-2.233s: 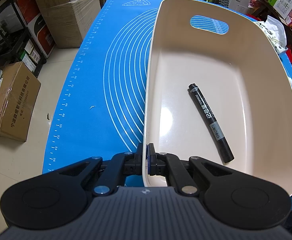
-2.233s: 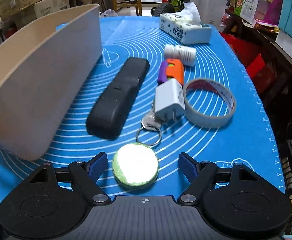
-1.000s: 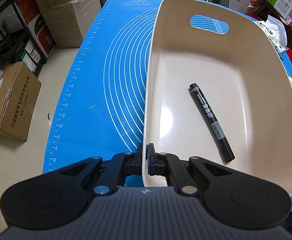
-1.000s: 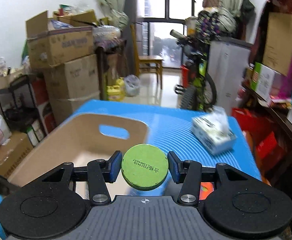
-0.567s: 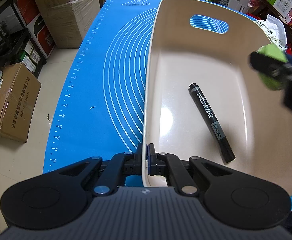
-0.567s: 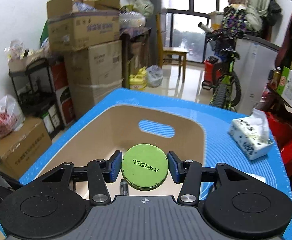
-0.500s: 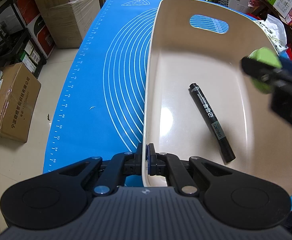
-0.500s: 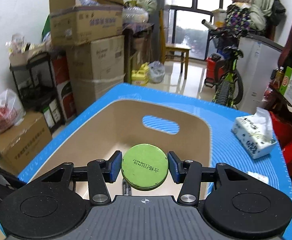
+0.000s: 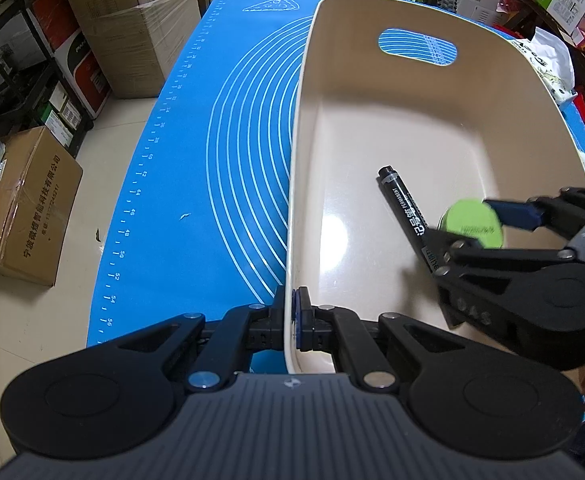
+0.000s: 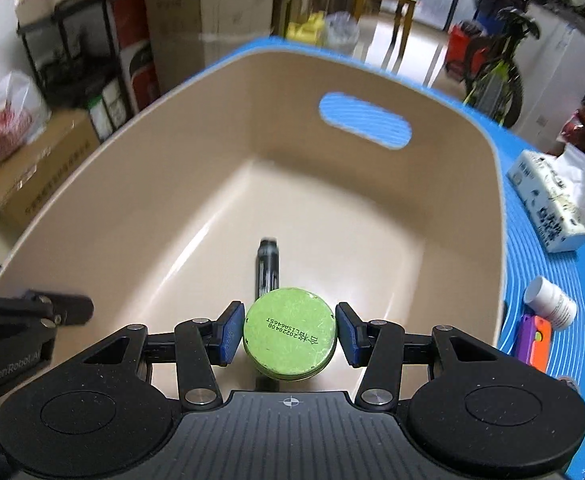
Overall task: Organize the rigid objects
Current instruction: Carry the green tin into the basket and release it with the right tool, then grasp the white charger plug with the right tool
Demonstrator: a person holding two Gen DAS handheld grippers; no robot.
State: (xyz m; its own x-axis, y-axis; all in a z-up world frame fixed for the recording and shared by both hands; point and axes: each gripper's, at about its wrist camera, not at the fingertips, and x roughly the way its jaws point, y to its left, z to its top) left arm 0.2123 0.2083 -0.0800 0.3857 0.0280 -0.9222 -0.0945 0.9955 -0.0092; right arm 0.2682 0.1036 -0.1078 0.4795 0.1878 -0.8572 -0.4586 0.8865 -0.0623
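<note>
A beige plastic bin [image 9: 432,128] [image 10: 140,200] with a handle slot stands on the blue mat [image 9: 228,152]. My left gripper [image 9: 292,316] is shut on the bin's near left rim. A black marker [image 9: 404,208] [image 10: 267,264] lies on the bin floor. My right gripper [image 10: 290,336] [image 9: 476,228] is shut on a round green tin [image 10: 290,338] [image 9: 474,224], its blue pads pressing both sides. It holds the tin inside the bin, just above the marker's near end, which the tin hides.
On the mat right of the bin lie a tissue pack [image 10: 552,200], a white pill bottle [image 10: 550,304] and a purple-orange item [image 10: 532,340]. Cardboard boxes [image 9: 24,208] and a rack stand on the floor to the left. A bicycle [image 10: 492,56] stands behind the table.
My right gripper carried the green tin from above the mat, over the bin's right rim and down into the bin, tilting downward. The left gripper and bin stayed still.
</note>
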